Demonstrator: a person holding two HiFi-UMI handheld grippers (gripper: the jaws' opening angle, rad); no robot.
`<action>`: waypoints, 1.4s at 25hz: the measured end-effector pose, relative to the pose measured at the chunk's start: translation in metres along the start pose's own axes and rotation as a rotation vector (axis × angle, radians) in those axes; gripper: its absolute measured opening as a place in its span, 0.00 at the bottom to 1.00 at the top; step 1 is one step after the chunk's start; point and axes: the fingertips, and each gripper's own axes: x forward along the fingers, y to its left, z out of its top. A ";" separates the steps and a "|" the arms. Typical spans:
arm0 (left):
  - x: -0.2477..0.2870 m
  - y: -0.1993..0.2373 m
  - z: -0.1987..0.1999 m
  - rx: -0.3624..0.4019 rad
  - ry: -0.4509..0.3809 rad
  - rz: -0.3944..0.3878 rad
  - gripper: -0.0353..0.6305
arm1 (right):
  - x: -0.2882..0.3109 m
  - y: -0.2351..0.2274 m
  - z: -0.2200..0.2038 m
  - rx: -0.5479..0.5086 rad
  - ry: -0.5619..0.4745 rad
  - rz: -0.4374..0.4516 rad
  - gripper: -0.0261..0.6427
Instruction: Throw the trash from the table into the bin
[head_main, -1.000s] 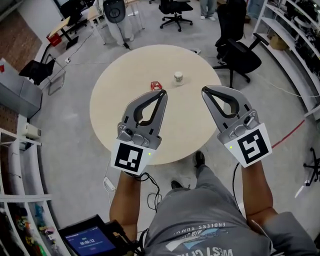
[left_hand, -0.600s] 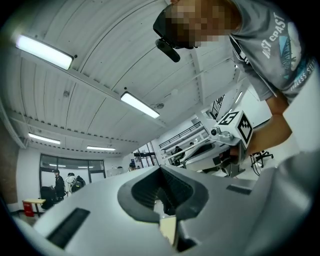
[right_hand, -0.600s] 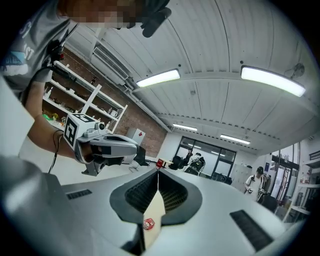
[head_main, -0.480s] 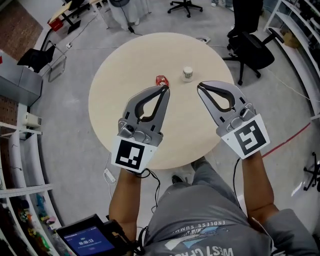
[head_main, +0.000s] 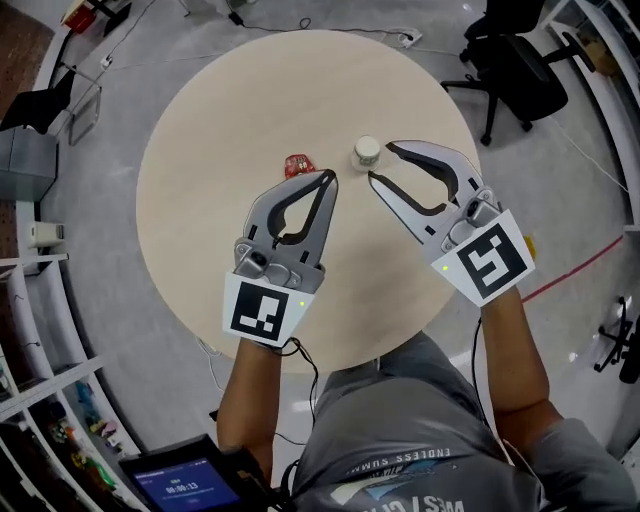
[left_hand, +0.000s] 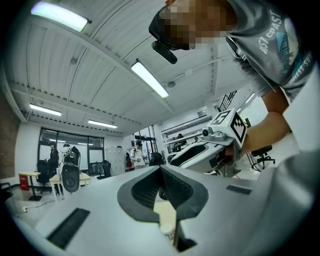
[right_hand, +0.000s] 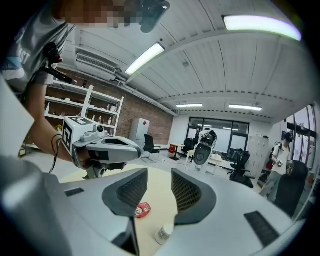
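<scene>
Head view: cup (head_main: 367, 151) beside right claw (head_main: 379, 162)

Seen from the left tool (left_hand: 161, 168), its own body covers most of the white cup (left_hand: 167, 228). Left of the cup, the red wrapper's (head_main: 298, 164) print is too small to read from overhead.

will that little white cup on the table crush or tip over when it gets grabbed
The cup looks small and thin-walled, likely paper, so it is probably light and may dent under a hard squeeze. It seems to stand upright with nothing against it on the smooth table, so a sideways nudge could slide it or tip it. Being round, it would probably roll once it is down.
</scene>
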 end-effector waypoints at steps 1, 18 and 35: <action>0.015 0.006 -0.013 -0.009 0.013 0.001 0.10 | 0.009 -0.011 -0.017 0.007 0.024 0.021 0.24; 0.097 0.047 -0.216 -0.163 0.172 0.037 0.10 | 0.112 -0.034 -0.253 0.211 0.298 0.218 0.44; 0.082 0.041 -0.201 -0.151 0.179 0.049 0.10 | 0.115 -0.012 -0.262 0.174 0.361 0.235 0.44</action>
